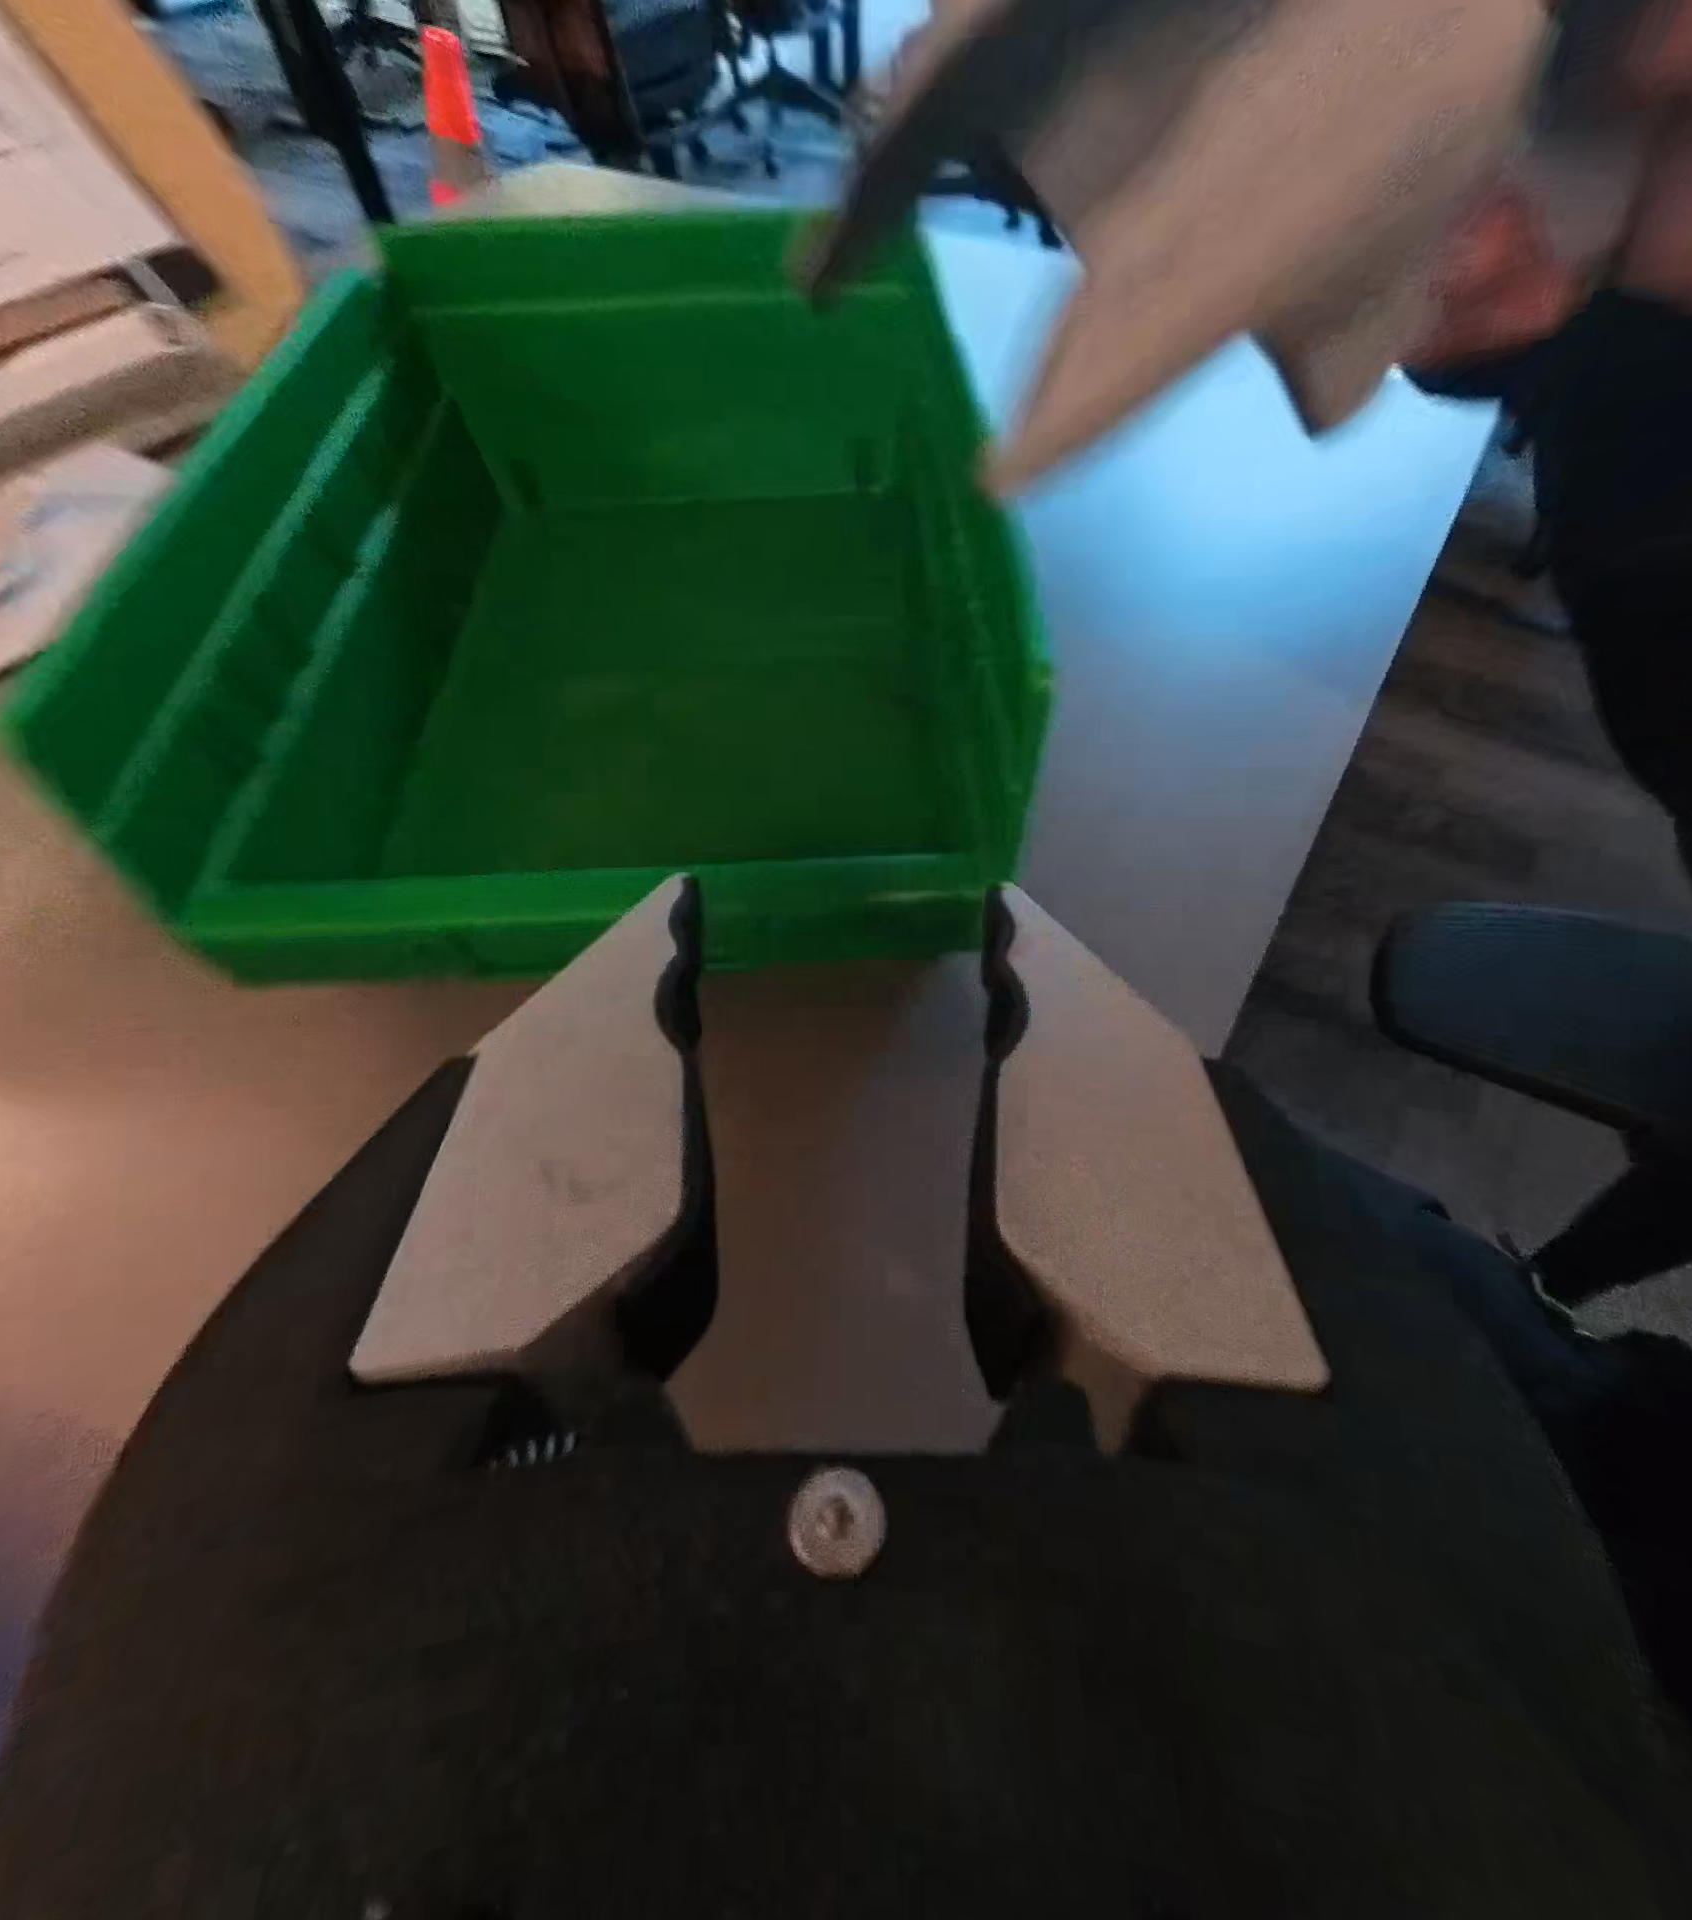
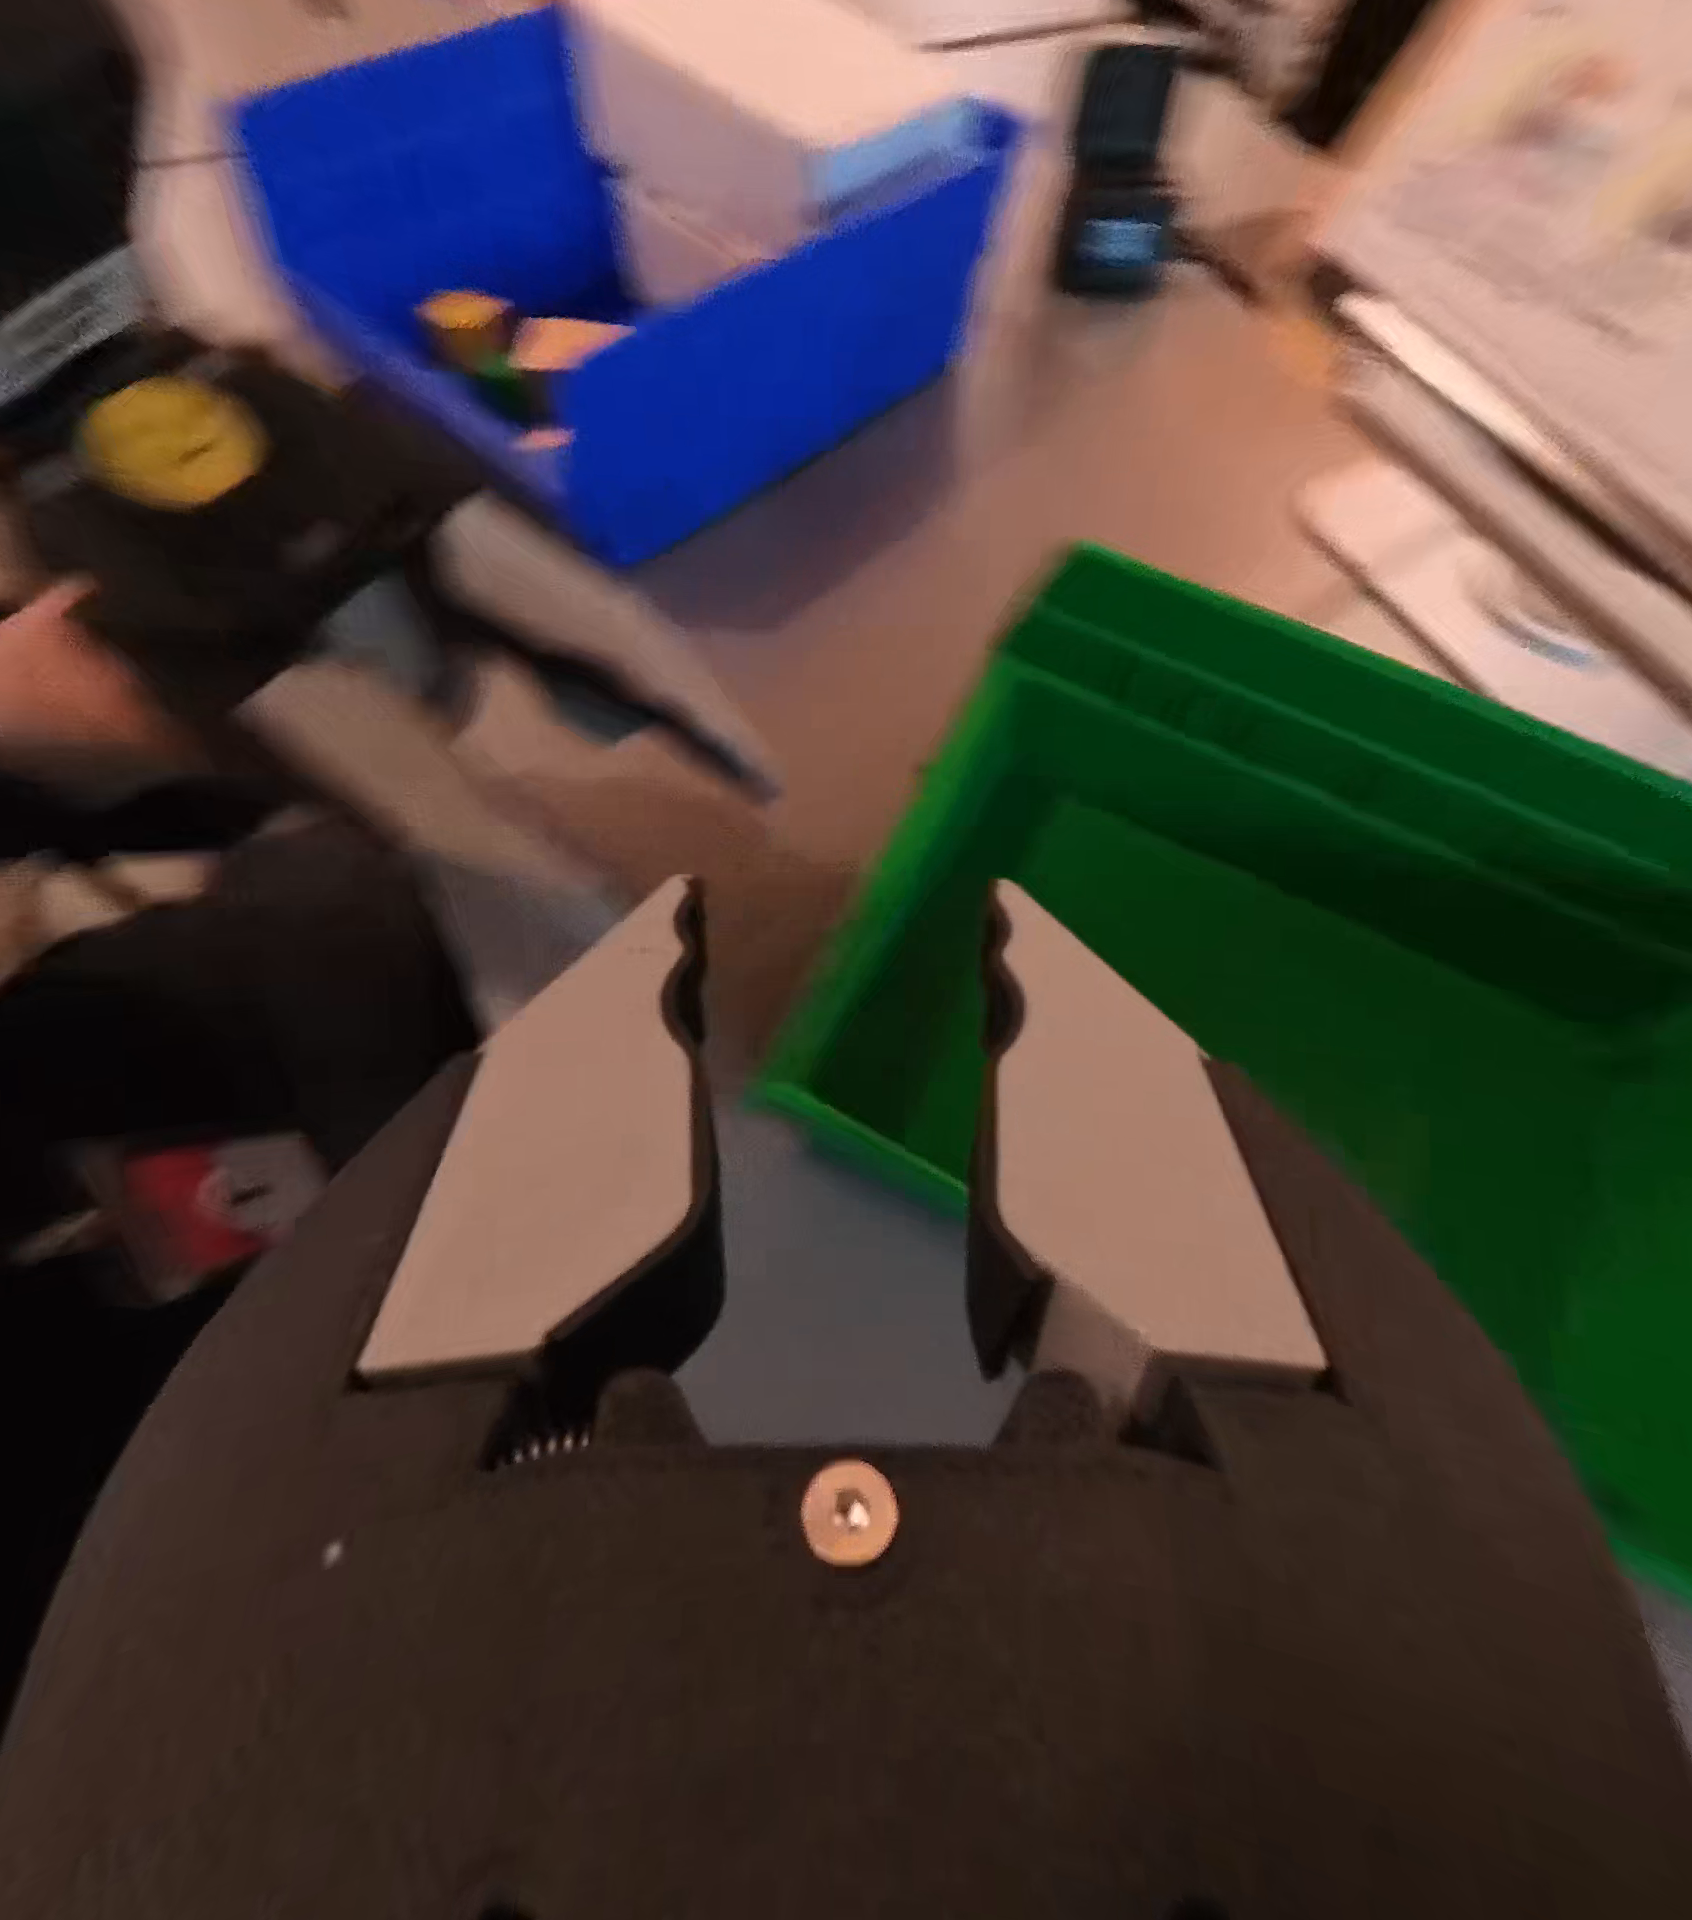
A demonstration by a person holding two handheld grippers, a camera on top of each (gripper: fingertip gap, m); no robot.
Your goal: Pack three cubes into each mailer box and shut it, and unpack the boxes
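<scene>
Left wrist view: we recorded the table (image 1: 73, 1091) as the largest surface, pale and bare near the gripper. On it sat the green bin (image 1: 613, 623), open-topped, with nothing visible inside. Flattened cardboard (image 1: 0, 343) lay just left of the bin, touching or nearly so; we could not tell which. We logged the left gripper (image 1: 840, 904) with fingers apart and nothing between them, its tips just short of the bin's near wall. The right gripper (image 1: 1081, 312) showed blurred above the bin's far right corner.

In the right wrist view we noted the green bin (image 2: 1444, 987) at right and a blue bin (image 2: 738, 416) farther off, well apart from it. Small blurred cubes (image 2: 509, 343) lay inside the blue bin, count unclear, beside a pale box (image 2: 717, 135) standing in it. The right gripper (image 2: 840, 904) had its fingers spread, holding nothing, over the green bin's near corner. The left gripper (image 2: 551, 665) appeared at left, blurred.
</scene>
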